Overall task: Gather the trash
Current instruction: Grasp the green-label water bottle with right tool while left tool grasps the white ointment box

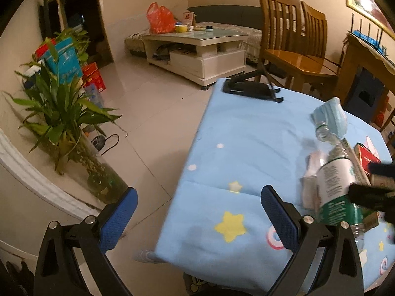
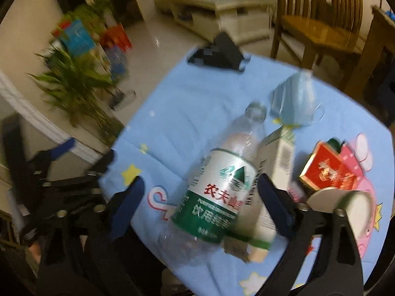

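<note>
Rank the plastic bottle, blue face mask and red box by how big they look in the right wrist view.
1. Plastic bottle, clearly largest, though nearest the camera.
2. Blue face mask and red box look about alike; the picture is blurred, so I won't rank them.

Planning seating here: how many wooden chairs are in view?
2: the nearer wooden chair stands beyond the table; the second chair is right behind it, partly hidden. More may be out of frame.
</note>
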The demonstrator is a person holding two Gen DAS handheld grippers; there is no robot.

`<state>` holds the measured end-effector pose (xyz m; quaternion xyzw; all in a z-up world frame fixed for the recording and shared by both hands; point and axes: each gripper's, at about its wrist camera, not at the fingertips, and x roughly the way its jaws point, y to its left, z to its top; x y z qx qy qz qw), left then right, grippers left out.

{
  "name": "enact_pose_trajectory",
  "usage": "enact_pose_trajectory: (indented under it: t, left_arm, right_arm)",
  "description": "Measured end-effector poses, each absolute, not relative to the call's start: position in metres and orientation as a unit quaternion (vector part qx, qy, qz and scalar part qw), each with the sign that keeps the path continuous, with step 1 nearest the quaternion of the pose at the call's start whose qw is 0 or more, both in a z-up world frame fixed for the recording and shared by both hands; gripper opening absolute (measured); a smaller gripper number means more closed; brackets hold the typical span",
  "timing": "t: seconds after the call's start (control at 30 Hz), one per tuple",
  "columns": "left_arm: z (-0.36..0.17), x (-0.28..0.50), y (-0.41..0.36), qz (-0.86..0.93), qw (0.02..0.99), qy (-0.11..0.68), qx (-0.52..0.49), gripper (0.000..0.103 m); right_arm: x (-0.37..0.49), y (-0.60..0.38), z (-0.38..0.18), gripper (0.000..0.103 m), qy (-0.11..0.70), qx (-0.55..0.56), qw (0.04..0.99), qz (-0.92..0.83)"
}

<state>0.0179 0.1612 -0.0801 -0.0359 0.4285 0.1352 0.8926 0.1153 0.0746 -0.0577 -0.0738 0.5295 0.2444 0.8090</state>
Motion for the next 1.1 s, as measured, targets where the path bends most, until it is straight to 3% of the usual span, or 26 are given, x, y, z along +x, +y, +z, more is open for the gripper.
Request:
enact_pose_trajectory:
  t: [0.2, 0.27, 0.47, 0.7, 1.1]
  left_arm:
    - [-0.087, 0.019, 0.172, 0.138, 0.888, 0.436, -0.045, 0.097]
    - [-0.088, 0.020, 0.169, 0.135, 0.888, 0.438, -0.045, 0.097]
    - [-0.085, 0.021, 0.154, 0.120, 0.892, 0.435, -0.032, 0.097]
    - [-0.076, 0.029, 0.131, 0.077, 0.895, 0.437, -0.037, 0.097]
    - [-0.077, 0.066, -0.002, -0.089, 0.881, 0.464, 0.021, 0.097]
  right_arm:
    - [0.139, 0.091, -0.099, 0.081, 0.563, -0.097, 0.800, 0.184]
    - [0.147, 0.098, -0.105, 0.072, 0.564, -0.085, 0.801, 0.179]
    - [0.139, 0.076, -0.086, 0.068, 0.559, -0.007, 0.799, 0.223]
    - [0.137, -0.025, -0.032, 0.064, 0.506, 0.143, 0.809, 0.263]
    - [0.092, -0.211, 0.013, 0.064, 0.415, 0.254, 0.840, 0.241]
